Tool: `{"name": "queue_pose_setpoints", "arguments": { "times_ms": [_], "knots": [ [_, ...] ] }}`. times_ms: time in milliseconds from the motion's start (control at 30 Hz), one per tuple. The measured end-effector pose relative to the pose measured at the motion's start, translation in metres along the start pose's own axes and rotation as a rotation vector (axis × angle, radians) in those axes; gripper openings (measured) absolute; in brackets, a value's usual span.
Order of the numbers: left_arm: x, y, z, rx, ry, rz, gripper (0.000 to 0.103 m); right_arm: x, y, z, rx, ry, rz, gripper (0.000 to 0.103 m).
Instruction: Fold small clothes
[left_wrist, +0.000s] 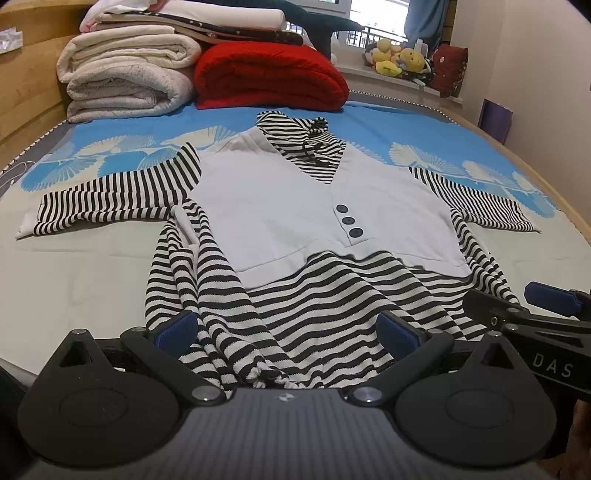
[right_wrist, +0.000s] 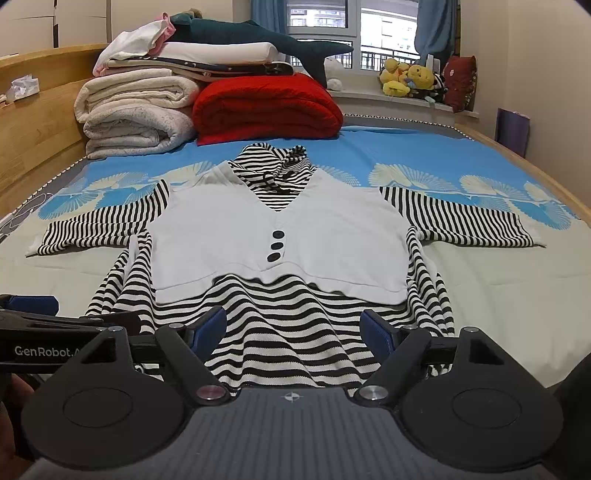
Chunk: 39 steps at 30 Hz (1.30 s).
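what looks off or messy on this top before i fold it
The striped top lies mostly flat, sleeves out, but its striped body on the left sleeve's side is bunched into long folds beside the white vest panel, and the near hem is gathered. No damage shows.

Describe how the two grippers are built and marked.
Both are matte black linkages with round pivot discs, silver bolts and ribbed grey bodies. The left gripper and right gripper carry blue textured finger pads. White lettering on their sides reads "GenRobot" and "DAS".
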<state>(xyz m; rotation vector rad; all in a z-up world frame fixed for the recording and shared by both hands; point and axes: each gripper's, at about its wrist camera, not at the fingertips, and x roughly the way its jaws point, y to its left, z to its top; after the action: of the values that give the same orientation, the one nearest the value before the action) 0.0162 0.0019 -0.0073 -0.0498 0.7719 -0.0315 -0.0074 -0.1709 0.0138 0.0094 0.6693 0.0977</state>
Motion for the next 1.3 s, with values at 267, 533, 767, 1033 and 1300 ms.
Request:
{"name": "queue_pose_setpoints", "arguments": {
  "times_ms": [267, 533, 767, 1033, 1300],
  "knots": [
    [0.002, 0.003, 0.0, -0.009, 0.005, -0.001, 0.103, 0.0, 0.001, 0.0, -0.004, 0.002, 0.006, 0.078],
    [0.002, 0.005, -0.001, -0.023, 0.014, 0.002, 0.103, 0.001, 0.003, 0.0, -0.002, 0.015, 0.021, 0.067],
    [0.004, 0.004, -0.001, -0.021, 0.018, 0.001, 0.103, 0.003, -0.001, 0.001, 0.01, 0.023, 0.016, 0.067],
    [0.019, 0.011, 0.004, -0.032, 0.044, 0.026, 0.103, 0.01, -0.013, 0.007, 0.049, 0.03, -0.014, 0.067],
    [0.104, 0.034, 0.03, -0.01, 0.13, 0.146, 0.103, 0.068, -0.064, 0.016, 0.136, 0.117, -0.231, 0.068]
  ]
}}
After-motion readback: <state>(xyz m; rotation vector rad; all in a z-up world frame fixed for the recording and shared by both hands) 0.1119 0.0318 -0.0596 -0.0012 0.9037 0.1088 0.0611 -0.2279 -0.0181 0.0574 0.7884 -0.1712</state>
